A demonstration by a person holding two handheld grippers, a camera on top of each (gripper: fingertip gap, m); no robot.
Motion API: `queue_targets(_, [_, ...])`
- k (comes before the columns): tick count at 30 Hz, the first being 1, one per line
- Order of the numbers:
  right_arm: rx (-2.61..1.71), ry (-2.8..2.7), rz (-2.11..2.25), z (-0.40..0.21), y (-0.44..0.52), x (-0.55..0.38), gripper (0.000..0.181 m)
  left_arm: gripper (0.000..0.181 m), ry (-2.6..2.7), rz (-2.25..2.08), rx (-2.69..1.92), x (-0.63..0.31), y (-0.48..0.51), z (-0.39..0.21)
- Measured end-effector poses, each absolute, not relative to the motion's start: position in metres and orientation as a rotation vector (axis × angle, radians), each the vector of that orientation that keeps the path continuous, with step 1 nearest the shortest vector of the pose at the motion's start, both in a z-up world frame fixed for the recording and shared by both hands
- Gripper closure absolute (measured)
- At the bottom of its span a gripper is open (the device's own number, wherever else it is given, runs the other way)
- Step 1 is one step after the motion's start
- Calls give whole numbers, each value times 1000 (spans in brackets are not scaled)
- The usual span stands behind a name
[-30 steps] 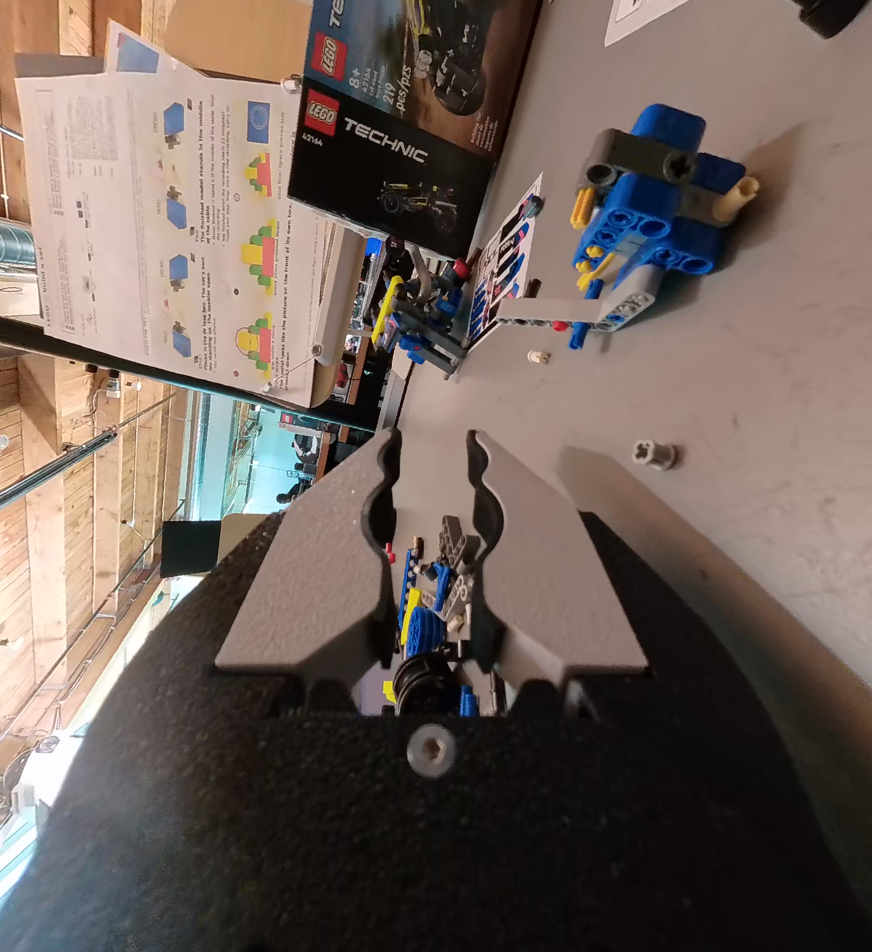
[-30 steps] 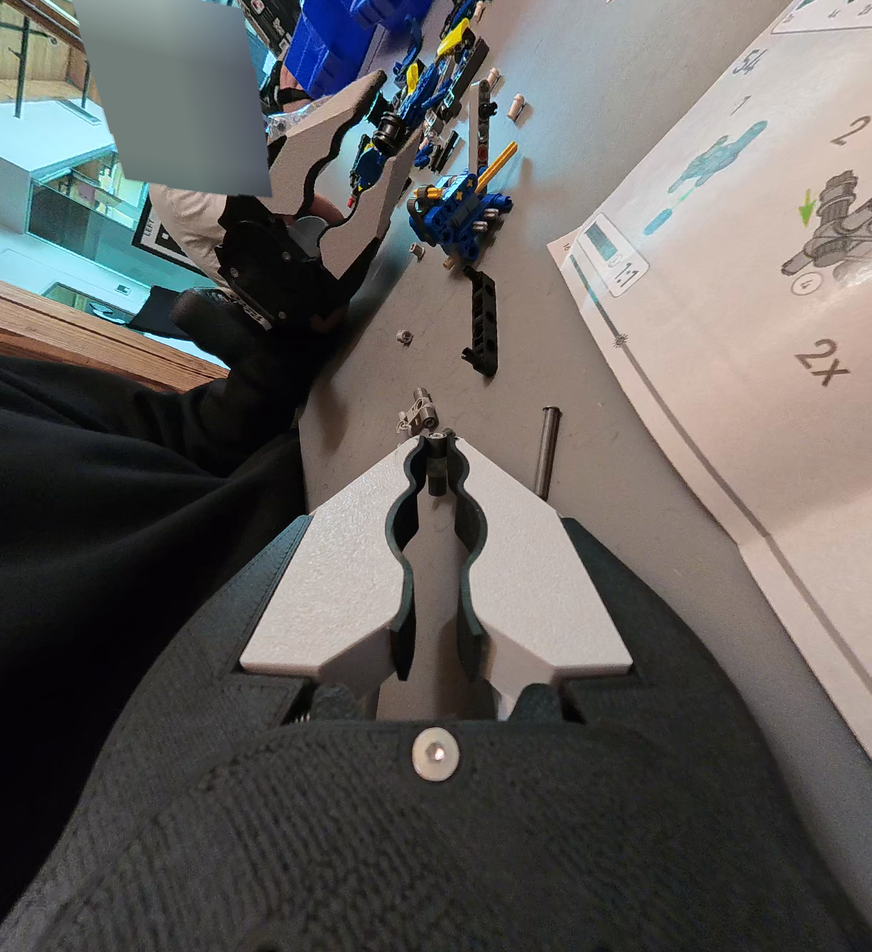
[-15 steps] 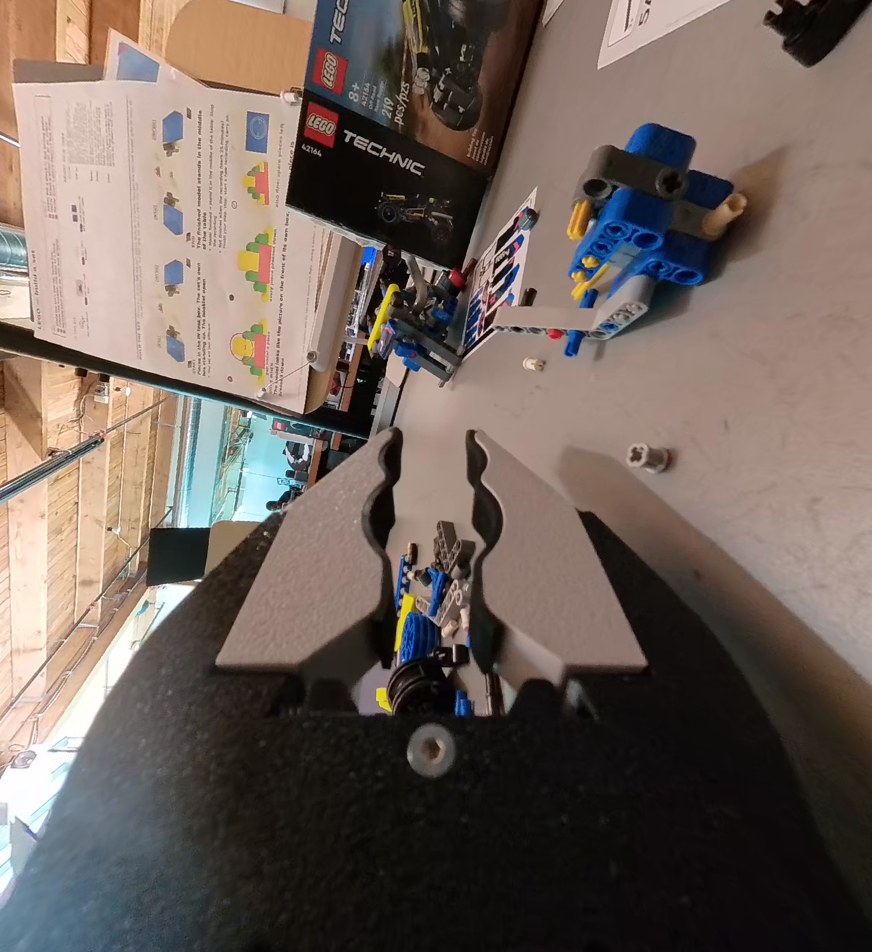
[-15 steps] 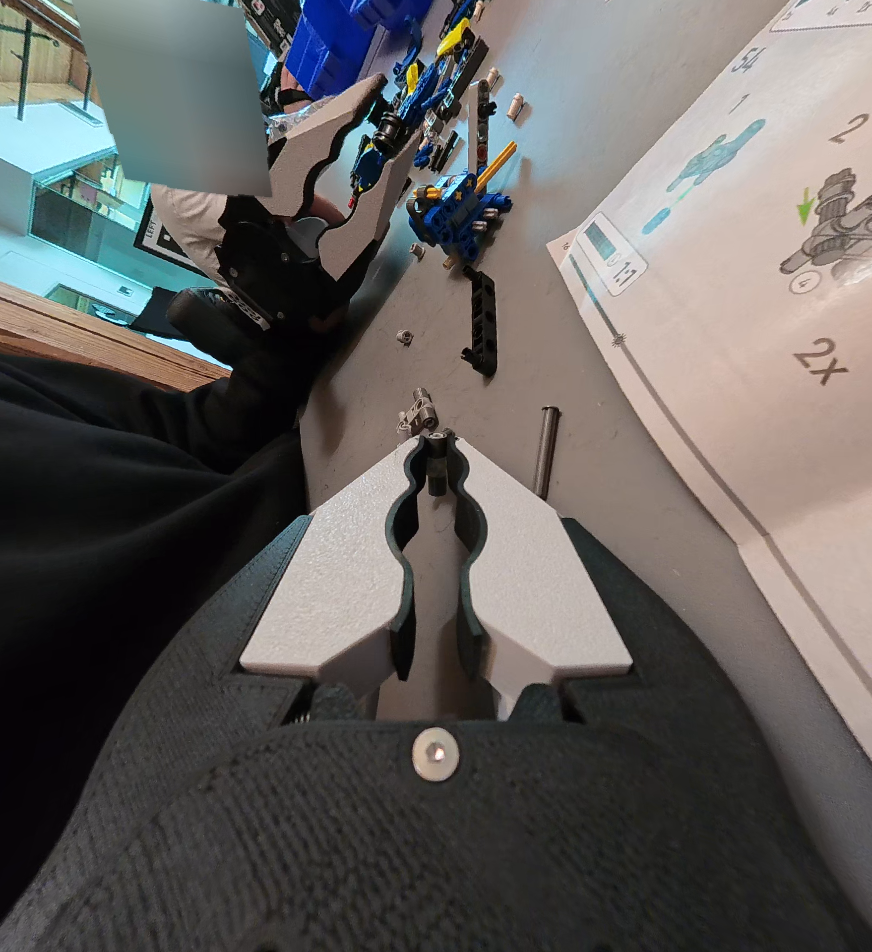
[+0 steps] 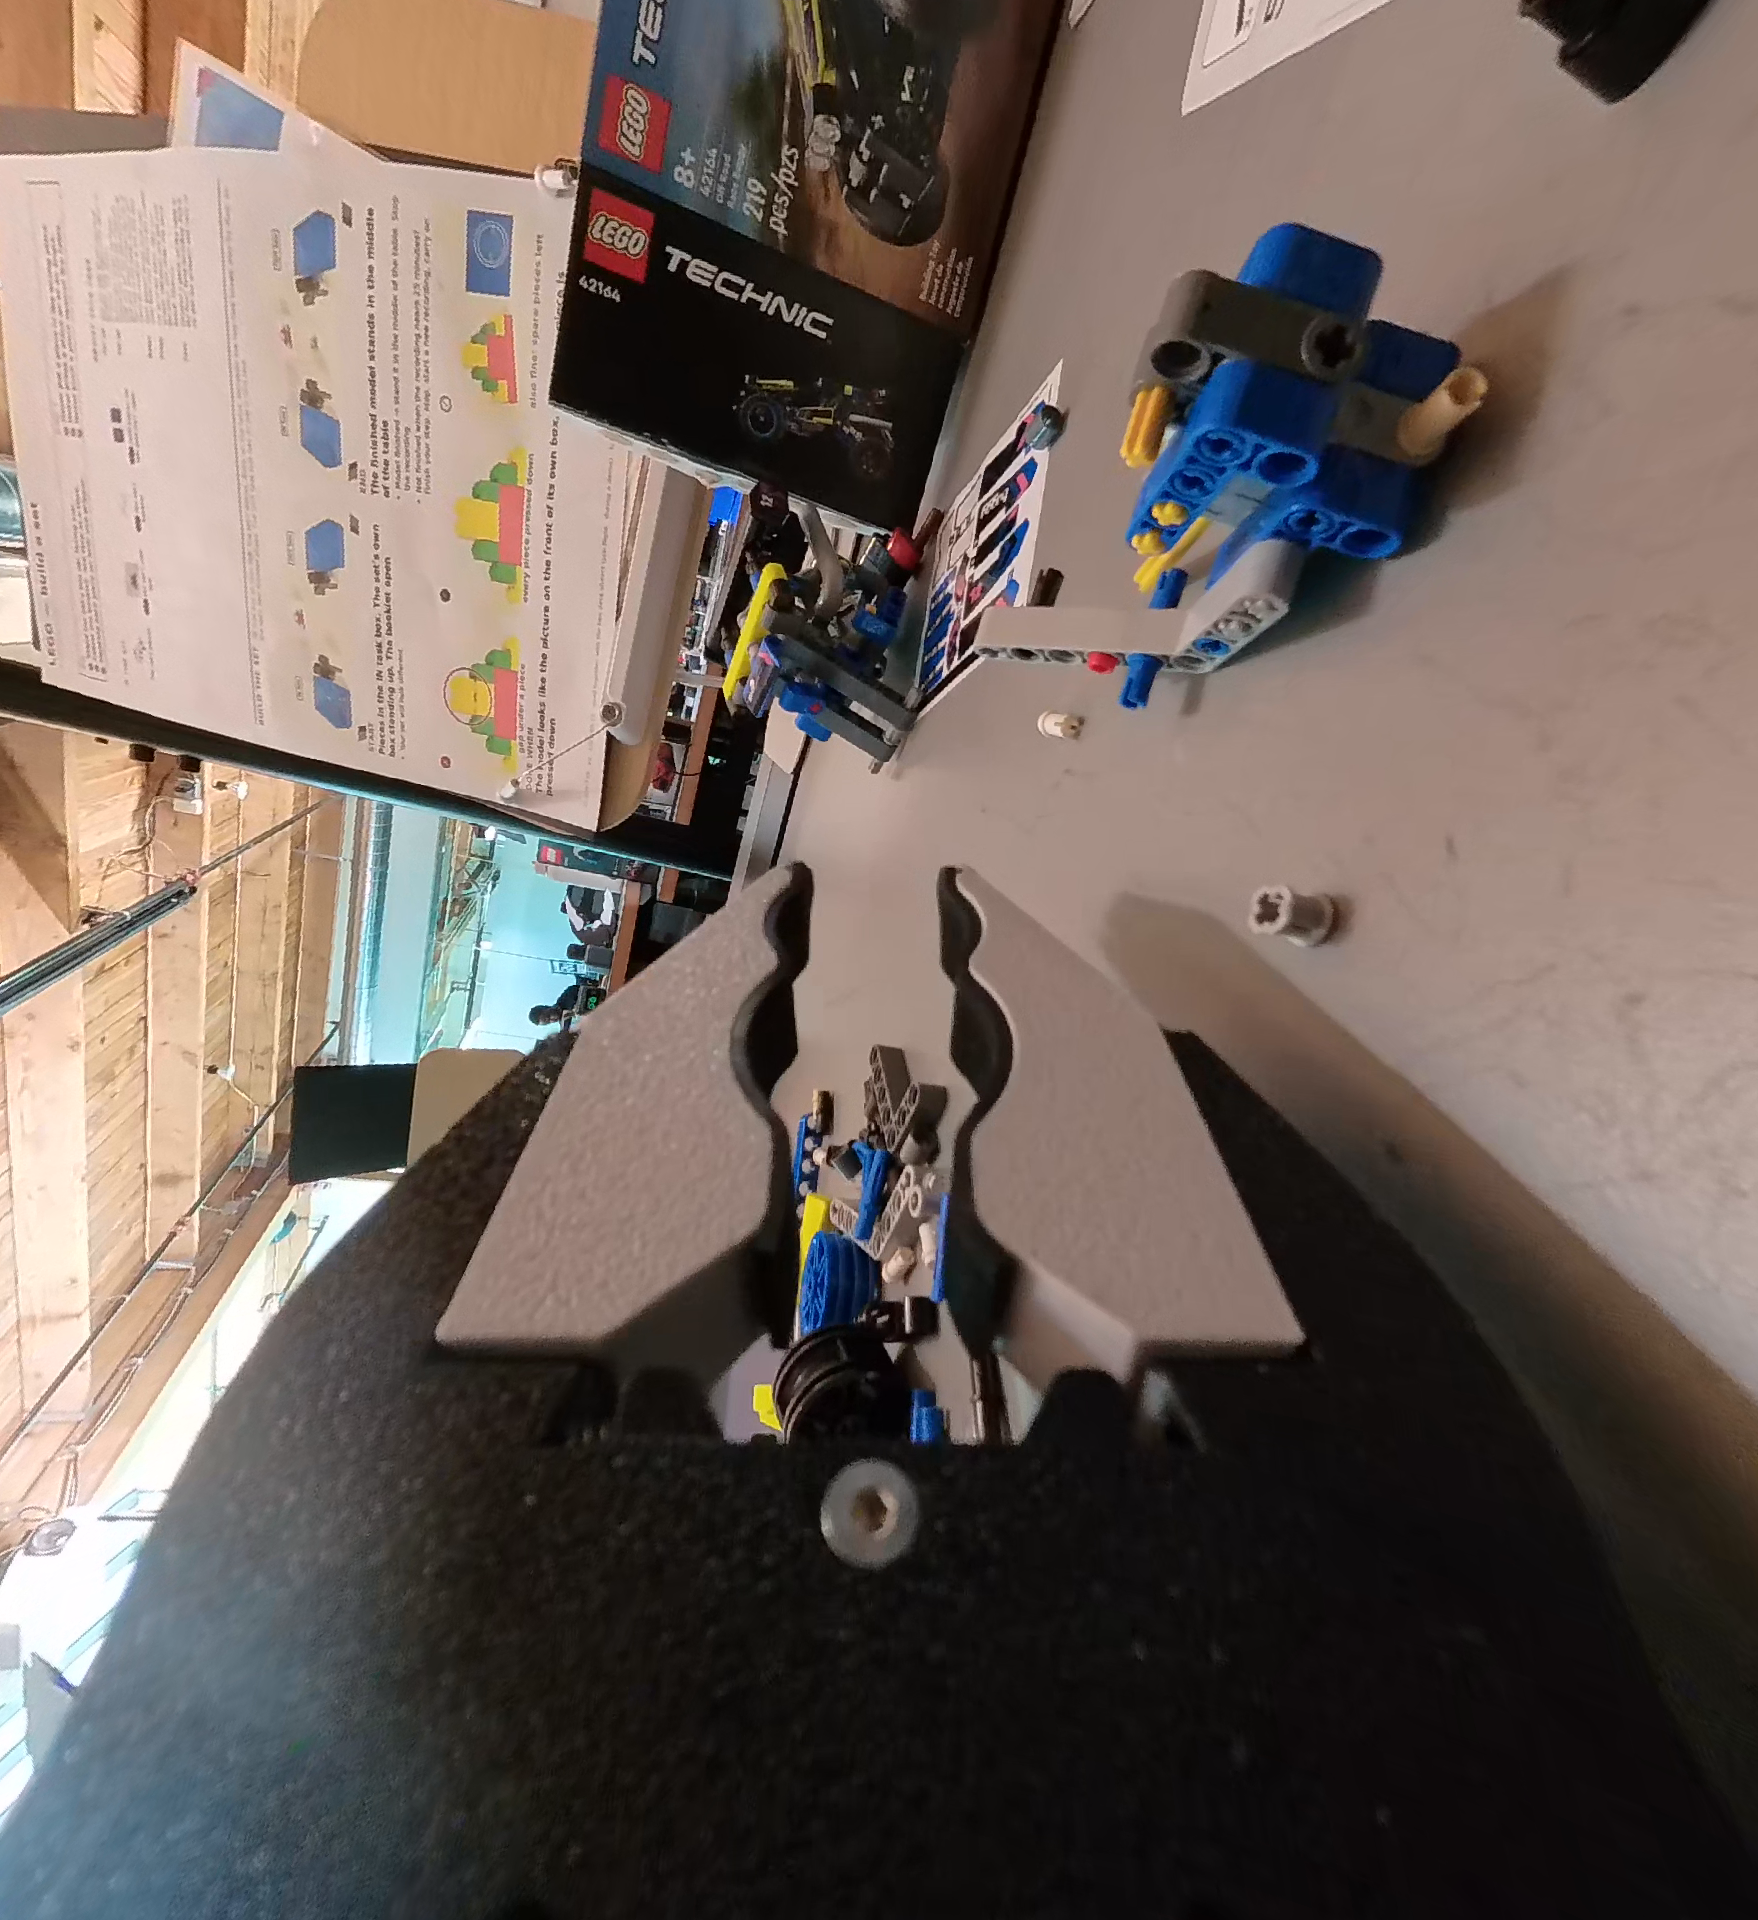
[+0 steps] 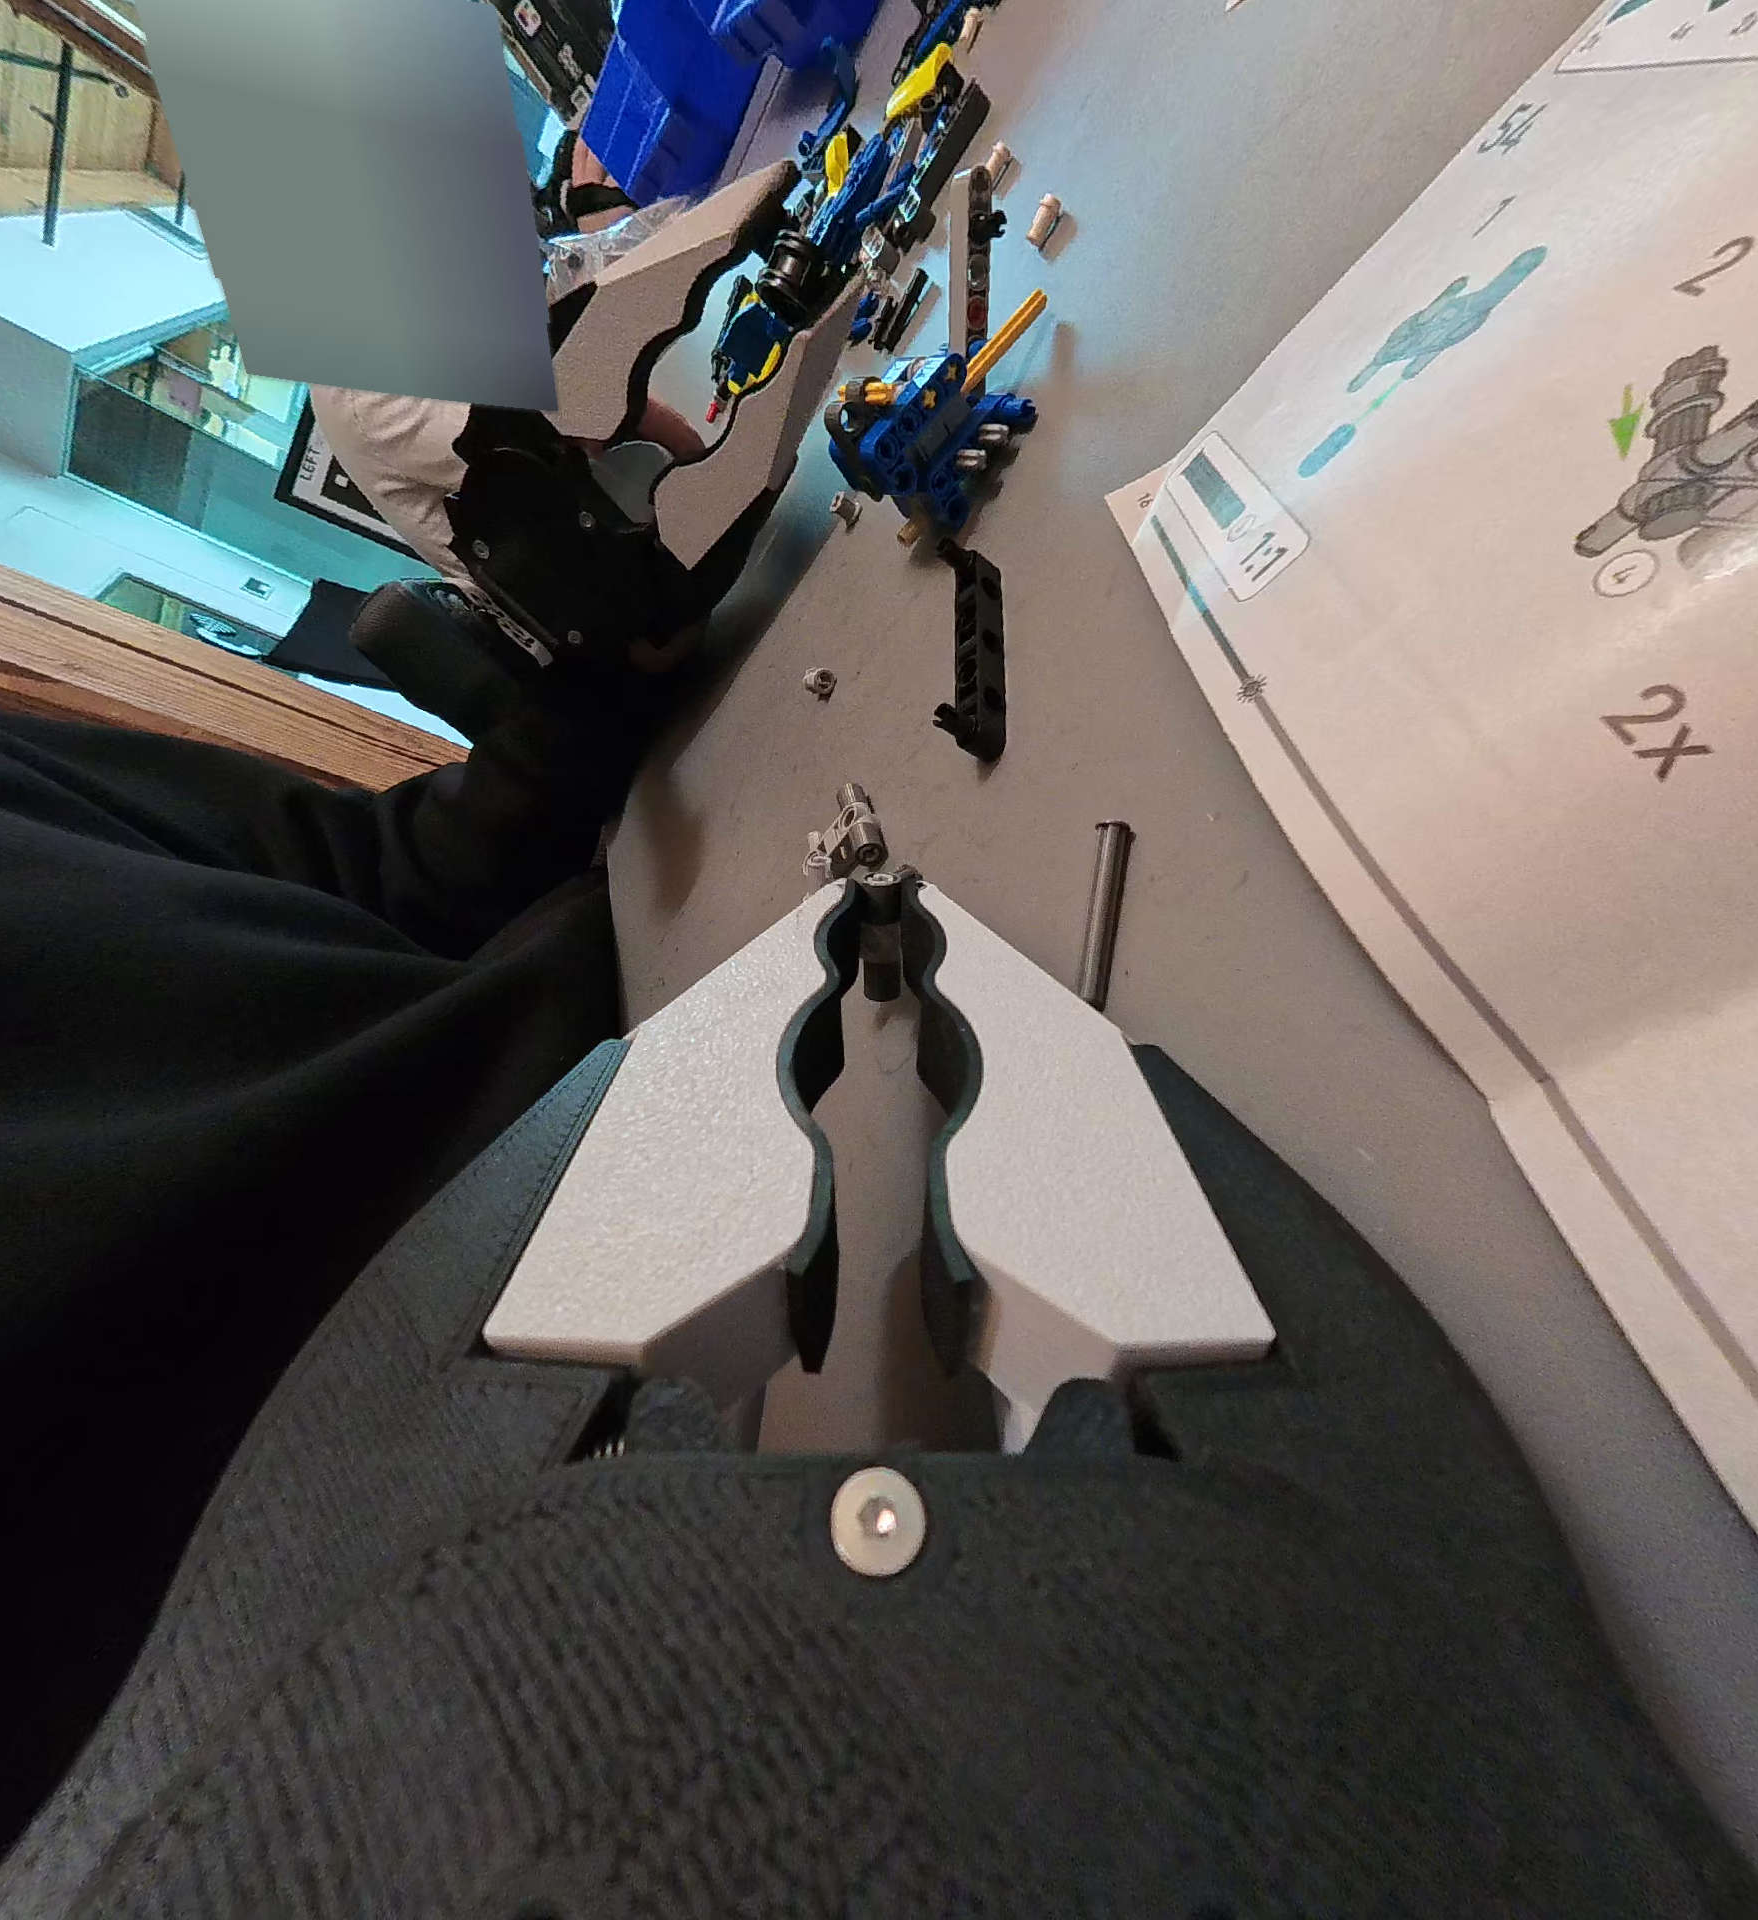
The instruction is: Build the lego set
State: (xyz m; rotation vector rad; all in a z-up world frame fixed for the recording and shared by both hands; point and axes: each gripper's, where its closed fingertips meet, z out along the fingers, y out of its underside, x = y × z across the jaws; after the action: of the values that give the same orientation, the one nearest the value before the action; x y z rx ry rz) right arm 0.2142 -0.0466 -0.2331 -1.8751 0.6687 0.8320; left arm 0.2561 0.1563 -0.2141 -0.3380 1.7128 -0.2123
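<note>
My left gripper (image 5: 873, 894) is open and empty, held above a pile of loose blue, yellow and grey pieces (image 5: 875, 1195) seen between its fingers. A blue partial assembly (image 5: 1280, 416) with a grey beam stands farther off on the grey table. My right gripper (image 6: 880, 904) is shut on a small dark grey pin (image 6: 880, 935), low over the table. A light grey connector (image 6: 849, 831) lies just beyond its tips. The left gripper (image 6: 750, 343) and the blue assembly (image 6: 927, 426) also show in the right wrist view.
A dark axle (image 6: 1103, 914), a black beam (image 6: 979, 655) and a small grey bush (image 6: 819, 681) lie ahead of my right gripper. The instruction booklet (image 6: 1477, 520) lies open to its right. The set's box (image 5: 781, 260), a sticker sheet (image 5: 989, 540) and a second assembly (image 5: 823, 644) stand at the far side. One gripper's finger ends stand about 20 centimetres off the other's.
My left gripper has drifted slightly, so the loose pile sits a little differently between its fingers. My right gripper has kept still with the pin in it.
</note>
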Motion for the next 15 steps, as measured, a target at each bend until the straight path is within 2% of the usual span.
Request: queue_targets(15, [-1875,670,834,-233,-46,214,176,160,1702,-220,-335,255,155,-212])
